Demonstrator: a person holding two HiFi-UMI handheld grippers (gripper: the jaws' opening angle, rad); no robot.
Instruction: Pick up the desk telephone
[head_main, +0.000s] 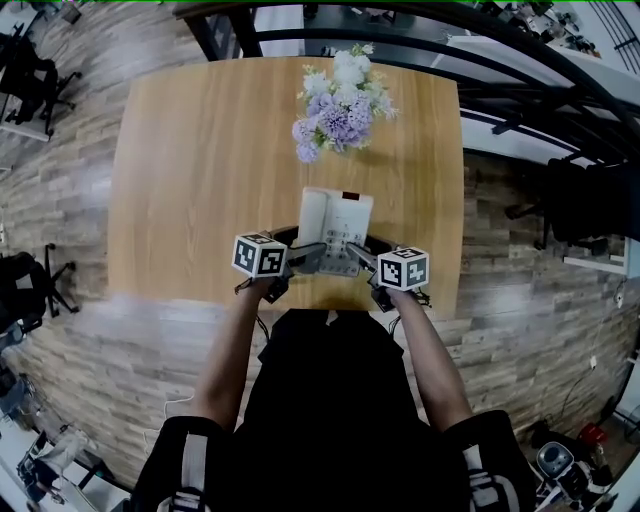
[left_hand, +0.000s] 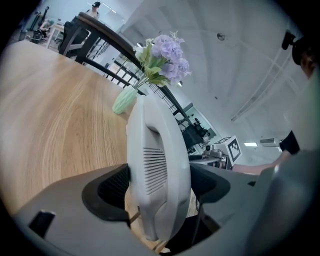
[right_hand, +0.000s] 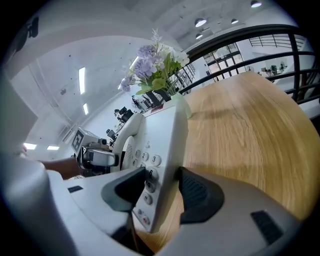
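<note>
The desk telephone is near the table's 6 o'clock edge, flowers at 12; the left gripper clamps its handset, the right gripper its keypad side, likely so base and handset lift together

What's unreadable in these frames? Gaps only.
Telephone underside, lifted or resting: hidden by its body, all views.
Telephone near edge, head view: covered by left gripper and right gripper.
Keypad, left gripper view: behind the handset.
Vase, head view: under the flowers.
</note>
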